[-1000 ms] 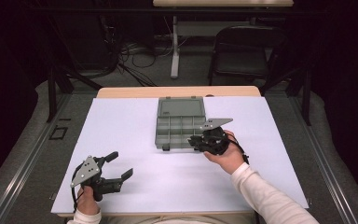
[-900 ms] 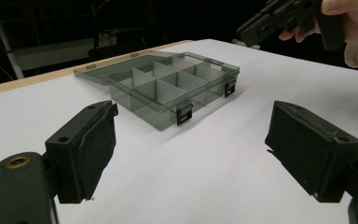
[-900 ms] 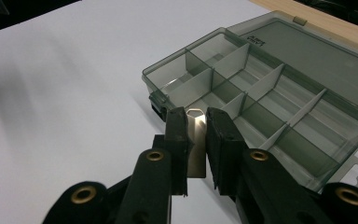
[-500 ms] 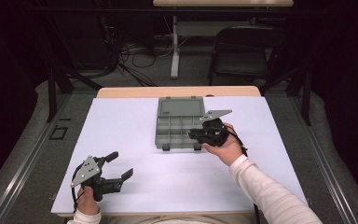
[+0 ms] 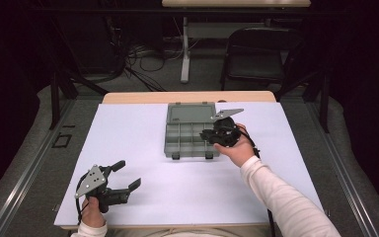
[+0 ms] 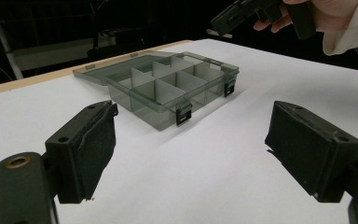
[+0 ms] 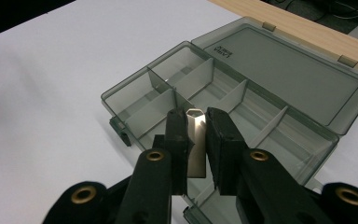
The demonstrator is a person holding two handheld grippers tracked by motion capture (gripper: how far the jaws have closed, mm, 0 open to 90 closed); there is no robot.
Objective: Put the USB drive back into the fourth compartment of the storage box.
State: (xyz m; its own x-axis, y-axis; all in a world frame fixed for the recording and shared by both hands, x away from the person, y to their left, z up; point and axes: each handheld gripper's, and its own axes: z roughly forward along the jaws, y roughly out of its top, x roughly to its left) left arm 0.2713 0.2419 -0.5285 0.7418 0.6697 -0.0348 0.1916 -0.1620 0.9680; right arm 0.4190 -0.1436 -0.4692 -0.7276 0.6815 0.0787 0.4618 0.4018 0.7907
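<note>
Now our right claw (image 7: 196, 140) pinches a small metal piece (image 7: 196, 140) over the open compartment box (image 5: 190, 133), which lies lid-back on the white surface (image 5: 128, 128). Well apart, near the front edge, our left claw (image 5: 128, 175) rests spread, holding nothing.

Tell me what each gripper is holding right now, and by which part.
The right gripper clamps a small silvery metal piece by its flat sides, its top end sticking out, above the open organizer box. The left gripper is open and holds nothing.
</note>
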